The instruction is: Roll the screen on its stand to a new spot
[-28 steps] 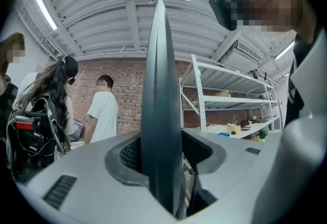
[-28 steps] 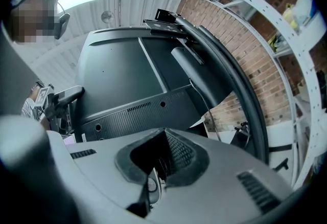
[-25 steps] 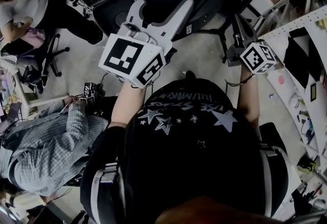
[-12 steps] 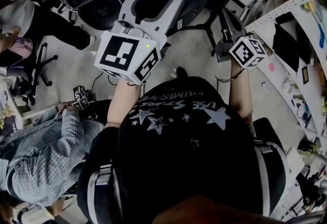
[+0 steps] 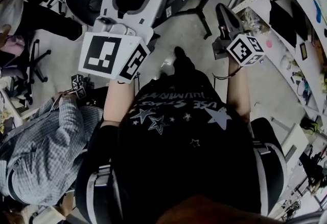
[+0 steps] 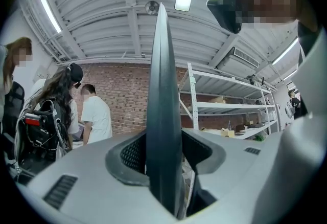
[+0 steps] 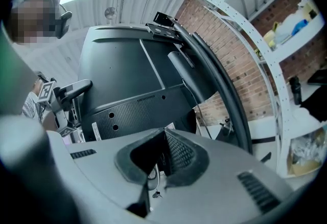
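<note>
Your left gripper point(image 6: 163, 177) has its fingers clamped on the thin edge of the screen point(image 6: 162, 90), a firm handle for steering the roll. Your right gripper point(image 7: 161, 161) hovers behind the screen's back, beside the stand point(image 7: 230, 100), fingers seemingly closed on nothing, likely ready to push.

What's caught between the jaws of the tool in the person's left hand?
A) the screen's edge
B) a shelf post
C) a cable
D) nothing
A: in the left gripper view, the thin dark edge of the screen rises from between the jaws of the left gripper, which close on it from both sides.
</note>
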{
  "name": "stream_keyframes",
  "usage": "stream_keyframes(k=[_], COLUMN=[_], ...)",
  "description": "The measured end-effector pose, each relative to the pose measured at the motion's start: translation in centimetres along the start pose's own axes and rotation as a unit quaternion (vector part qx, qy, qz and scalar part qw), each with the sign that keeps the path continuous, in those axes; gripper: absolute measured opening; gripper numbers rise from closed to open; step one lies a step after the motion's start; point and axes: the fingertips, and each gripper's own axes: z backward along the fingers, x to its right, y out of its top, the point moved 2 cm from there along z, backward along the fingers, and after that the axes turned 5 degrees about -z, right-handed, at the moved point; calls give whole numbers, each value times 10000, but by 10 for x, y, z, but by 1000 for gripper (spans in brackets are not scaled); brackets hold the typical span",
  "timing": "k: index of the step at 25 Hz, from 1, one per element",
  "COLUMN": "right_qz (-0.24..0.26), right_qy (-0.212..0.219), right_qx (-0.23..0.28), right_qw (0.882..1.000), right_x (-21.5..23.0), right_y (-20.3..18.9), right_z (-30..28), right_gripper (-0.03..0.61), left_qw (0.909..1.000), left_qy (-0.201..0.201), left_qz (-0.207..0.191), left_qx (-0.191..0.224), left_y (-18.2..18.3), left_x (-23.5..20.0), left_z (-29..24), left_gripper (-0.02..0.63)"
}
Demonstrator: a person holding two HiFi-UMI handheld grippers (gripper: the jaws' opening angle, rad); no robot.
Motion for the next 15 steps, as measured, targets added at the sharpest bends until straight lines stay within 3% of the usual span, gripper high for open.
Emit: stream_keyframes(k=[9,15], right_qz=[29,19], right_qy=[-249,-90], right_qx=[8,-68], right_qw=[9997,9999], right_x=[-16,-5], right_y=[-24,-15], right_z=[78,125], right_gripper=[8,8], left_qw=[9997,9990], left_qy=[203,428], left_qz=[-19,-34], left_qx=[127,77], left_y=[8,10], left_x=[28,52], left_z=[49,68], left_gripper=[210,210])
